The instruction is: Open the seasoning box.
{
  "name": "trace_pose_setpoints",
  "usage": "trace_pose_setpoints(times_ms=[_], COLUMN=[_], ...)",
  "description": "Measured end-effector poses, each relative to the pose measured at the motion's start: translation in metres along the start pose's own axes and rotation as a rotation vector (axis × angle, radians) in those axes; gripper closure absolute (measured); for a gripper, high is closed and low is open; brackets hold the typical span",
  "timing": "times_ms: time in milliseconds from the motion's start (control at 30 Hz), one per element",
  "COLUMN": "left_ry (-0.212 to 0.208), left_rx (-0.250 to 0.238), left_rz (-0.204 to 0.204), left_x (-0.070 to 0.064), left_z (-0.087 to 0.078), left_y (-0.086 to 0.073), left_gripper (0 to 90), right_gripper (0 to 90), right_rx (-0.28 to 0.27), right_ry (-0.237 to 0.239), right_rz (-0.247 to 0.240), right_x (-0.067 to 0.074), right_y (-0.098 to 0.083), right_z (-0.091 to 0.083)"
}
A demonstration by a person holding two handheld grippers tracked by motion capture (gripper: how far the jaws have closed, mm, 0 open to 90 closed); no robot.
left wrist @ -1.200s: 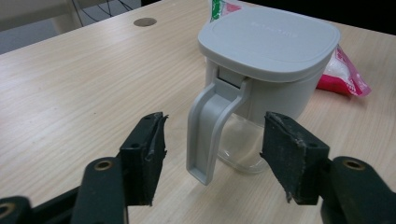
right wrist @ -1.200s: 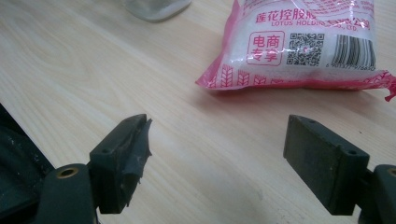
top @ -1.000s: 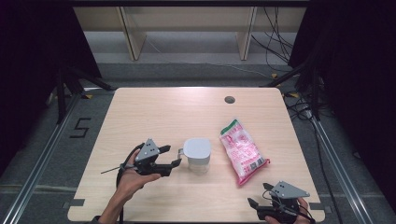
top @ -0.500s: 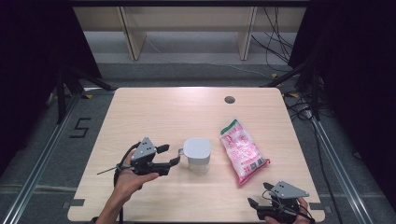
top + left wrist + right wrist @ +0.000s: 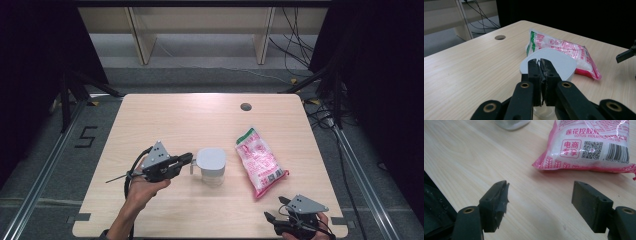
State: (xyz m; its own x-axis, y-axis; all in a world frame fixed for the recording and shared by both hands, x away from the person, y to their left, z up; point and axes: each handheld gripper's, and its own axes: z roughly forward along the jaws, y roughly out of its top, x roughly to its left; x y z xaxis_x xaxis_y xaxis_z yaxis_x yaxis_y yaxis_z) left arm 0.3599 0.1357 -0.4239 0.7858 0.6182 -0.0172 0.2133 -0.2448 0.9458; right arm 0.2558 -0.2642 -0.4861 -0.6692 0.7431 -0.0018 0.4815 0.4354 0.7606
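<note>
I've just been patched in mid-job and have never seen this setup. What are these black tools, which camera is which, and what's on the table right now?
No robot arm here: a person holds a handheld two-jaw gripper in each hand. The high view looks down on the wooden table from above the person's side. The other two pictures come from cameras riding on the grippers, looking along their own black jaws.

On the table stand a clear container with a white lid and, to its right, a pink and white sealed bag lying flat.

The left gripper is at the container's left side; its own view shows the jaws nearly together at the lid's edge, seemingly pinching a small tab there. The right gripper rests near the table's front edge, jaws wide open, holding nothing.
</note>
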Motion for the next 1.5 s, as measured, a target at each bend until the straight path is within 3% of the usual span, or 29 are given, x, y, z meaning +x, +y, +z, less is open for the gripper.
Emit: trace_pose_setpoints(times_ms=[33,200,300,333,367,400,433,600,633,667,733,767,800,867,900,967,1133,1267,1333,1467,1500], left_ry=[-0.004,-0.012,-0.009,-0.007,-0.004,-0.002,0.004,0.010,0.008,0.012,0.013,0.013,0.005,-0.005,0.004,0.001,0.000,-0.006,-0.004,-0.011,-0.009], left_rx=[0.008,0.029,0.043,0.046,0.050,0.052,0.050,0.045,0.046,0.042,0.043,0.049,0.052,0.054,0.050,0.040,0.037,0.040,0.036,0.034,0.032], left_rz=[0.000,0.008,-0.009,-0.001,-0.003,0.005,-0.015,-0.015,0.008,-0.021,-0.015,-0.009,-0.004,-0.002,-0.022,-0.035,-0.031,-0.014,-0.041,-0.038,-0.040], left_x=[-0.001,0.000,0.001,0.002,0.003,0.004,0.004,0.004,0.006,0.005,0.005,0.006,0.007,0.008,0.008,0.008,0.010,0.011,0.010,0.012,0.011], left_z=[0.006,0.020,0.026,0.028,0.029,0.030,0.030,0.029,0.029,0.030,0.029,0.028,0.028,0.027,0.027,0.027,0.027,0.027,0.027,0.027,0.027], left_y=[0.001,0.000,-0.003,-0.005,-0.006,-0.007,-0.008,-0.008,-0.008,-0.009,-0.009,-0.009,-0.009,-0.009,-0.009,-0.010,-0.011,-0.010,-0.011,-0.011,-0.012], left_gripper=[87.7,89.0,89.0,89.0,89.0,89.0,89.0,88.7,88.7,88.7,88.6,88.6,88.4,88.1,88.2,88.1,88.0,87.8,87.7,87.6,87.6], right_gripper=[29.9,29.9,30.1,30.1,30.1,30.3,30.5,35.0,39.0,41.0,43.3,45.9,54.6,55.0,60.1,65.5,71.8,84.7,87.2,90.0,90.0], right_rx=[-0.015,-0.011,-0.013,-0.002,-0.016,-0.011,-0.011,-0.011,-0.033,-0.049,-0.059,-0.062,-0.101,-0.110,-0.118,-0.142,-0.185,-0.207,-0.210,-0.227,-0.225], right_ry=[-0.031,-0.027,-0.033,-0.022,-0.033,-0.031,-0.028,-0.021,-0.015,-0.007,-0.005,0.005,0.021,0.042,0.039,0.043,0.040,0.070,0.080,0.092,0.088], right_rz=[-0.005,0.006,-0.005,0.035,-0.009,-0.014,-0.021,-0.010,-0.015,-0.015,-0.027,-0.026,-0.041,-0.020,-0.064,-0.091,-0.115,-0.132,-0.129,-0.161,-0.147], right_x=[0.001,0.001,0.002,0.005,0.002,0.002,0.001,0.002,0.002,0.001,0.000,0.001,0.000,0.001,0.000,0.000,0.003,0.000,0.001,0.003,0.004], right_y=[0.000,0.000,0.000,0.001,0.001,0.001,0.001,0.002,0.004,0.006,0.008,0.010,0.017,0.019,0.029,0.038,0.057,0.075,0.082,0.096,0.099], right_z=[-0.001,0.000,-0.001,-0.001,0.000,0.000,0.000,0.001,0.001,0.002,0.002,0.003,0.005,0.006,0.012,0.018,0.030,0.050,0.056,0.067,0.069])
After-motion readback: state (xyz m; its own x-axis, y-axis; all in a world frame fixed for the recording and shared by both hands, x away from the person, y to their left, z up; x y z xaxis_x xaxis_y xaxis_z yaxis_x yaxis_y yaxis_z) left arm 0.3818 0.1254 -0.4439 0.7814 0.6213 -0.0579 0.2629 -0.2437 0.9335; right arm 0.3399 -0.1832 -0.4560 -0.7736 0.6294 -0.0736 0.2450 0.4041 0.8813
